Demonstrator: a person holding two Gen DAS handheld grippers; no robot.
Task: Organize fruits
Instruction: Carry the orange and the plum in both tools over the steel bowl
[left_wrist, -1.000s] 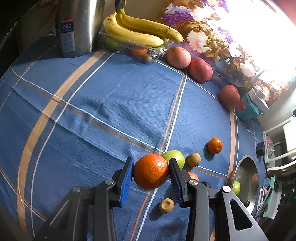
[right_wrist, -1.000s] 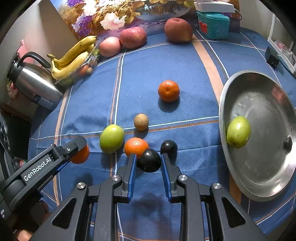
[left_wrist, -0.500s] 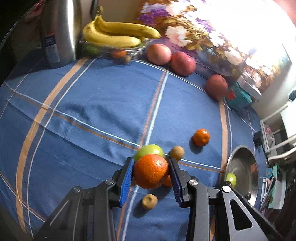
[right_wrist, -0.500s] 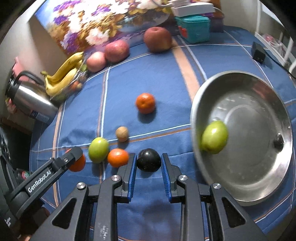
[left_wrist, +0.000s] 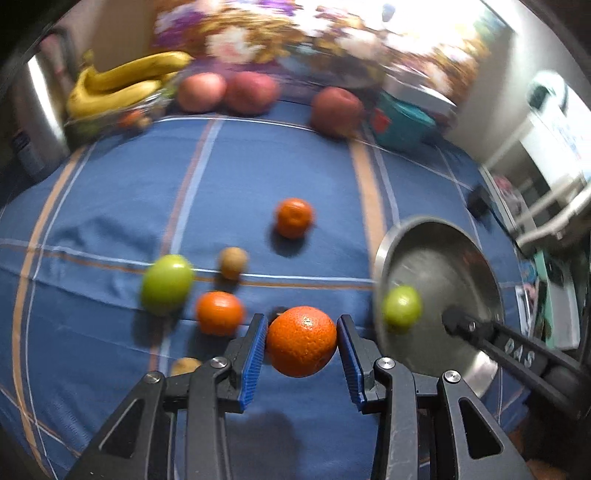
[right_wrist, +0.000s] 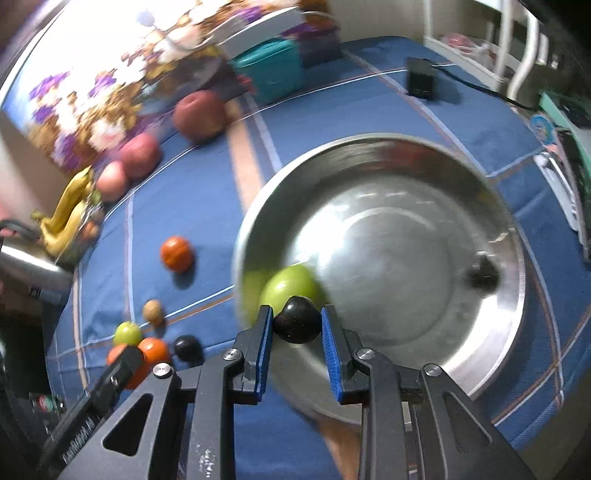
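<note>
Left wrist view: the left gripper (left_wrist: 301, 341) is clamped on a large orange (left_wrist: 301, 340), its blue pads (left_wrist: 254, 360) pressed against both sides, and the fruit is held above the blue striped tablecloth (left_wrist: 110, 192). Just left of it on the cloth lie a smaller tangerine (left_wrist: 219, 312) and a green apple (left_wrist: 167, 283), with a small brown fruit (left_wrist: 232, 261) beside them and another tangerine (left_wrist: 294, 217) farther back. To the right sits the steel bowl (left_wrist: 476, 258), with a green fruit (left_wrist: 401, 306) inside at its near-left wall. The right gripper's arm crosses the bowl's lower right; pale lettering on it is blurred, and I cannot read it for certain. At the back stand 3 red apples (left_wrist: 251, 92) and a bunch of bananas (left_wrist: 122, 86).

Right wrist view: the right gripper (right_wrist: 297, 325) is closed on a small black plum (right_wrist: 297, 324), held over the near-left rim of the steel bowl (right_wrist: 491, 332), directly in front of the green fruit (right_wrist: 291, 286). A dark small object (right_wrist: 482, 275) lies at the bowl's right side. On the cloth at lower left, a second black plum (right_wrist: 187, 346) rests just beside a tangerine (right_wrist: 154, 350). The left gripper's body shows at bottom left with print along it, too blurred to read. A black adapter (right_wrist: 421, 78) with a cable lies at the far edge, near a teal box (right_wrist: 273, 72).
</note>
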